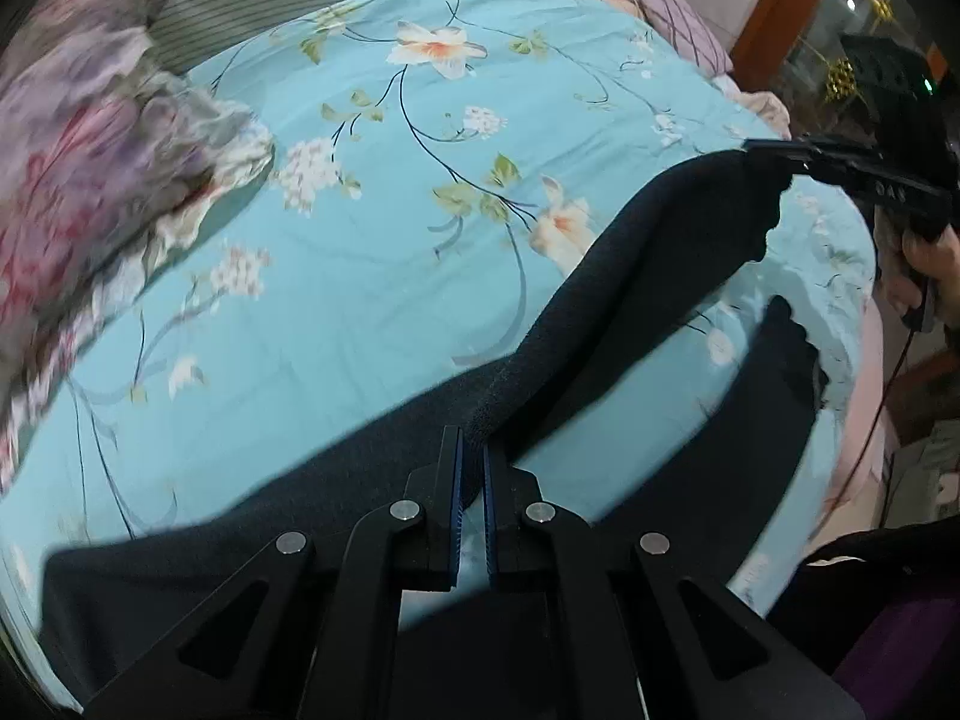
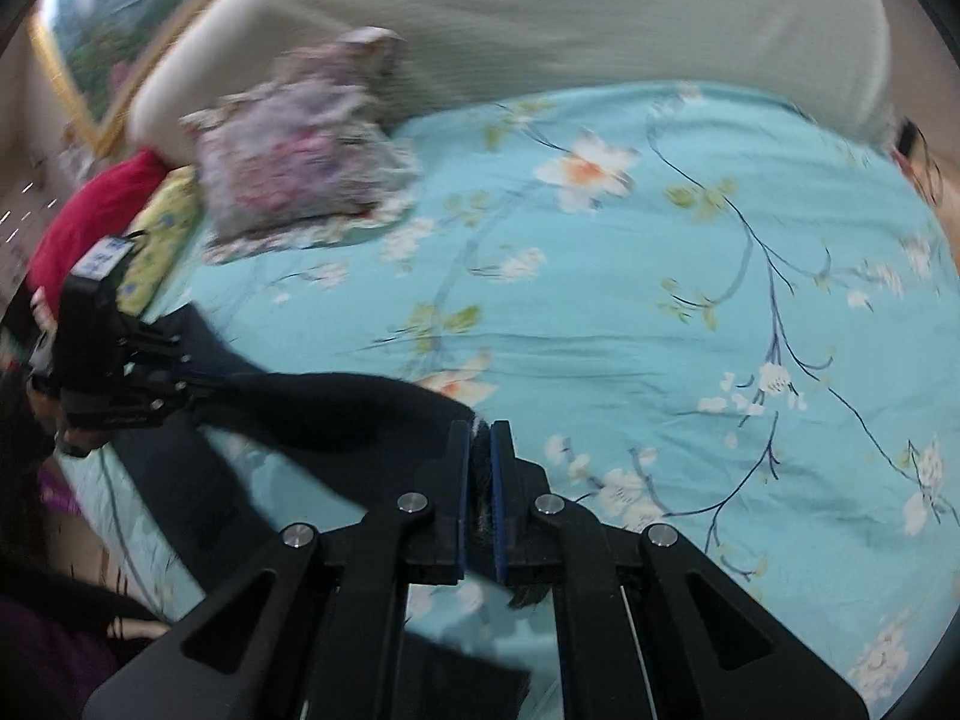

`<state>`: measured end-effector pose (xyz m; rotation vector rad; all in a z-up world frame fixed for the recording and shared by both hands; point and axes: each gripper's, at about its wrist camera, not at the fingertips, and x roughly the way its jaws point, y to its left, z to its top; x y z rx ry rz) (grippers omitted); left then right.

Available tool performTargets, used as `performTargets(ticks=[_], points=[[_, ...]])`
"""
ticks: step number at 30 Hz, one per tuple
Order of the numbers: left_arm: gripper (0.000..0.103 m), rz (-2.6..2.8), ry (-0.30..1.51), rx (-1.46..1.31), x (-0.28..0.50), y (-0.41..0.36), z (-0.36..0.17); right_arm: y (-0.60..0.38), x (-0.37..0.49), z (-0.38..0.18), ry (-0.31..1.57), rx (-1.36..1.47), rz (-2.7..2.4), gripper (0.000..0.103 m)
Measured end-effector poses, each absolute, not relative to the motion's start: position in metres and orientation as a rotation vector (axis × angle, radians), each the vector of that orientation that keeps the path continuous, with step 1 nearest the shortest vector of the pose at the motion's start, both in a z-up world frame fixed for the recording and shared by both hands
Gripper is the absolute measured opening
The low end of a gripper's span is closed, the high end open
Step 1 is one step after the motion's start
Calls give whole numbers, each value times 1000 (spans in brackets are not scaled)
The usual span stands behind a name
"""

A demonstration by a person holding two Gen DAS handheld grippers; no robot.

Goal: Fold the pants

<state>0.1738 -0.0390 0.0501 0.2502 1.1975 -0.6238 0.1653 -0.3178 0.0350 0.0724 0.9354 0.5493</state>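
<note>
Dark navy pants [image 1: 660, 252] hang stretched above the turquoise floral bedsheet [image 1: 360, 270]. In the left wrist view my left gripper [image 1: 472, 441] is shut on one edge of the cloth at its tips. Far right, my right gripper [image 1: 759, 150] pinches the other end, raised off the bed. In the right wrist view the right gripper [image 2: 480, 432] is shut with dark pants fabric [image 2: 336, 408] showing between its blue pads. The left gripper [image 2: 192, 381] grips the far end at the left. The rest of the pants droops onto the bedsheet [image 2: 660, 330] below.
A crumpled floral quilt [image 1: 90, 180] [image 2: 300, 162] lies at the head of the bed by a pale headboard [image 2: 540, 12]. A red cushion [image 2: 102, 210] and a purple pillow [image 1: 678, 18] sit at the bed's edges. A person's hand [image 1: 936, 276] holds the right gripper.
</note>
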Motion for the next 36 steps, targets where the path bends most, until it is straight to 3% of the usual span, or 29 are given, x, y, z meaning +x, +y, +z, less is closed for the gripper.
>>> performTargets(ticks=[23,36], points=[[4,-657,1196,155,53,-42,56,-337,44,13,992,-111,644,7],[4,-715,1295,249,17,-63,2,-335,28,-38,1158,-137,632,7]])
